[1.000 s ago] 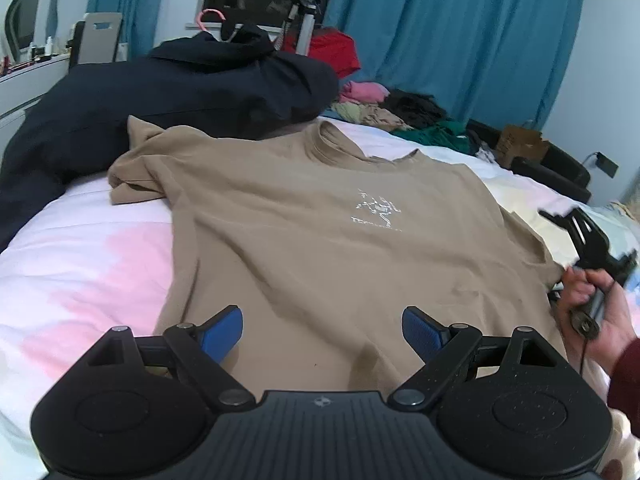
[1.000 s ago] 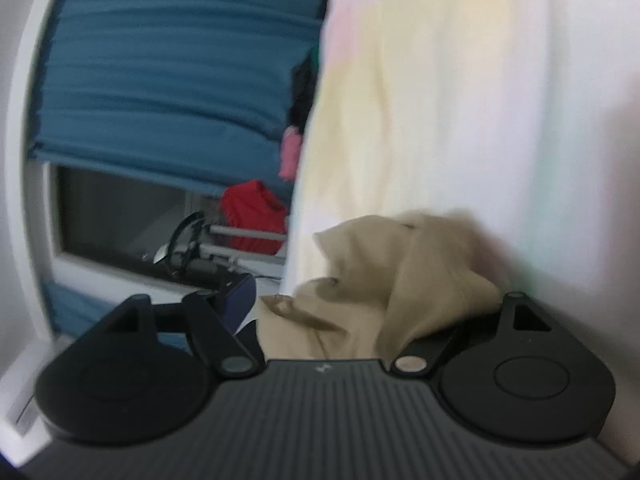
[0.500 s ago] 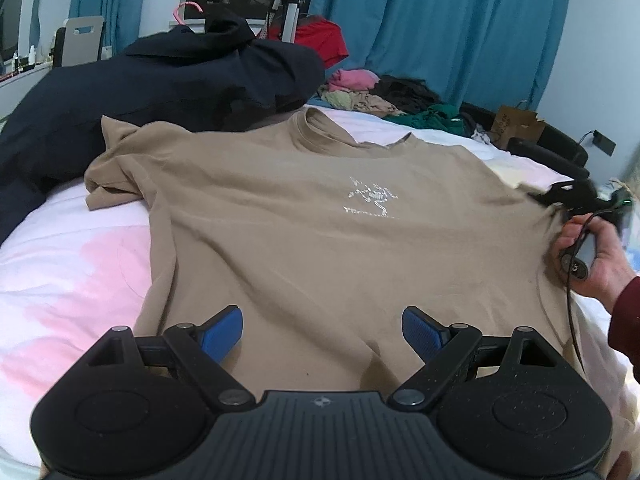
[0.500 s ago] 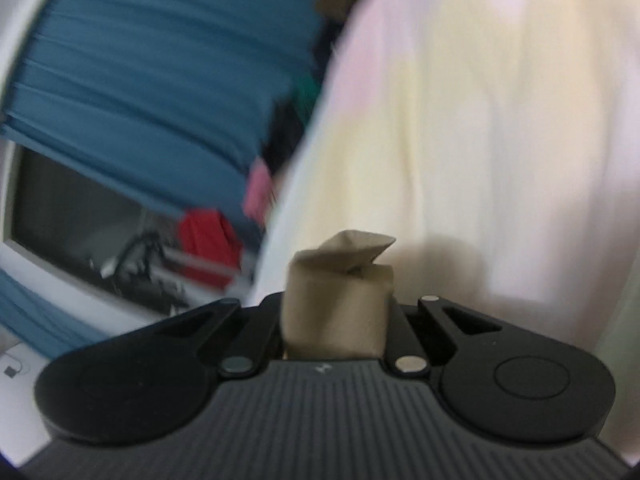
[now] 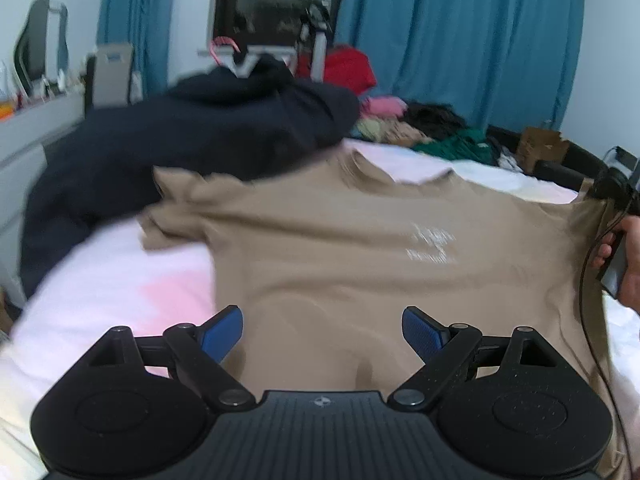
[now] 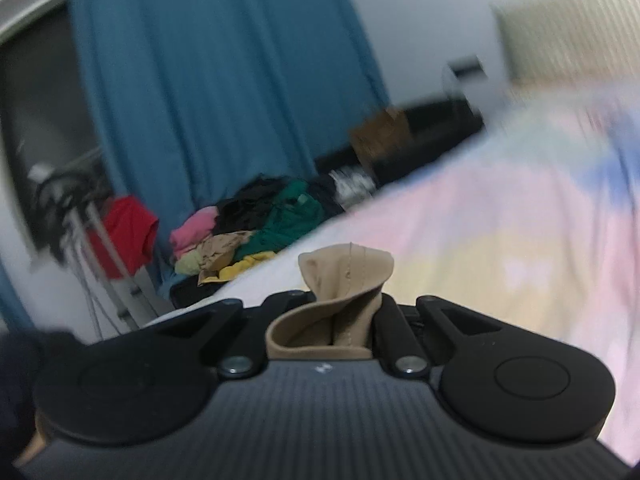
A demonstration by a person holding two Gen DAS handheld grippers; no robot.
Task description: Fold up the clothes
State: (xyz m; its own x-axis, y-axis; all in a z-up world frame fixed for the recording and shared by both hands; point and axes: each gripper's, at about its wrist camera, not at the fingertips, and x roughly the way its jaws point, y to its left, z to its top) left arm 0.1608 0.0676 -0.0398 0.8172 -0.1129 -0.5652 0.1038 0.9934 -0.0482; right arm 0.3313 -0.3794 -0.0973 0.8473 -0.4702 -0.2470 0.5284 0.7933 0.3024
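Observation:
A tan T-shirt (image 5: pixel 352 248) with a small white chest print lies front up across the bed. My left gripper (image 5: pixel 322 330) hovers open over its lower hem, blue pads wide apart with nothing between them. At the right edge of the left wrist view, a hand holds my right gripper (image 5: pixel 612 190), which lifts the shirt's right sleeve off the bed. In the right wrist view, the right gripper (image 6: pixel 344 304) is shut on a bunched fold of the tan T-shirt sleeve (image 6: pixel 346 272), which sticks up between the jaws.
A large dark navy garment (image 5: pixel 180 148) lies on the bed behind the shirt's left sleeve. A pile of mixed clothes (image 6: pixel 256 236) sits at the far edge before the blue curtain (image 5: pixel 460 40). A cardboard box (image 5: pixel 540 148) stands far right. The pastel bedsheet (image 6: pixel 500 240) spreads rightward.
The right gripper closed on the shirt's right sleeve, then rose and rolled upright with it, pulling that side up. The left gripper stayed open and drifted slightly over the hem.

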